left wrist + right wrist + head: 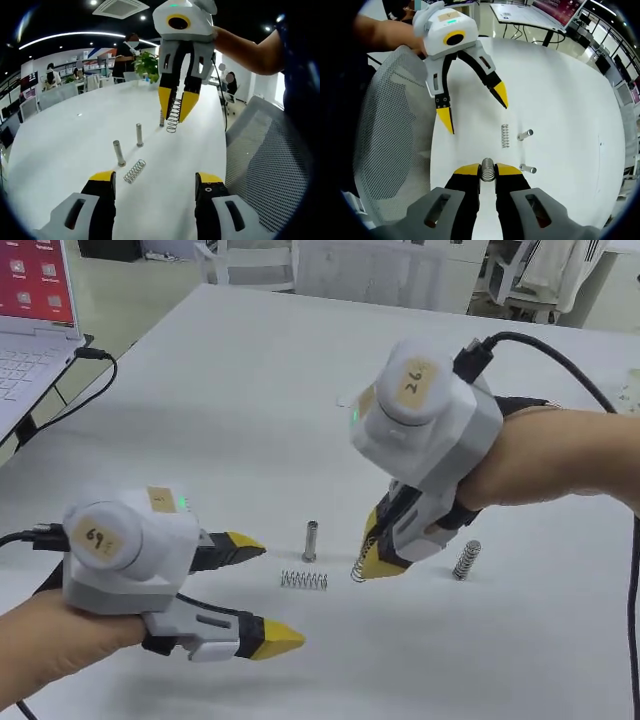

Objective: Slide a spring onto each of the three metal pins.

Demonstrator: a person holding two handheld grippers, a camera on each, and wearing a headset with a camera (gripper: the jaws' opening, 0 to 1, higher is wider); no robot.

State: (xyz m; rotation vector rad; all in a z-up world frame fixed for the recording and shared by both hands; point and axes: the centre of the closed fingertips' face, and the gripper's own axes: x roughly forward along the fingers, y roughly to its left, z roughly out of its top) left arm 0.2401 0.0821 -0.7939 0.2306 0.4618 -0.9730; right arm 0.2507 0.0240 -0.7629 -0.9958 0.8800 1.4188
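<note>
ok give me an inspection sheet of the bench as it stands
surface: white table
job's things: loose spring lying flat; bare pin and second bare pin, both upright; third pin already carries a spring
clutter: nothing seen
grippers: left gripper open, empty; right gripper shut on held spring
cables: black cable from right gripper; laptop cable
surroundings: laptop, mesh chair, office desks beyond

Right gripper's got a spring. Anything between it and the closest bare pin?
Nothing visible. Only bare table lies between the spring held in the jaws of the right gripper and the nearest bare pin. The loose spring lies farther out beside the other pin, off that line.
</note>
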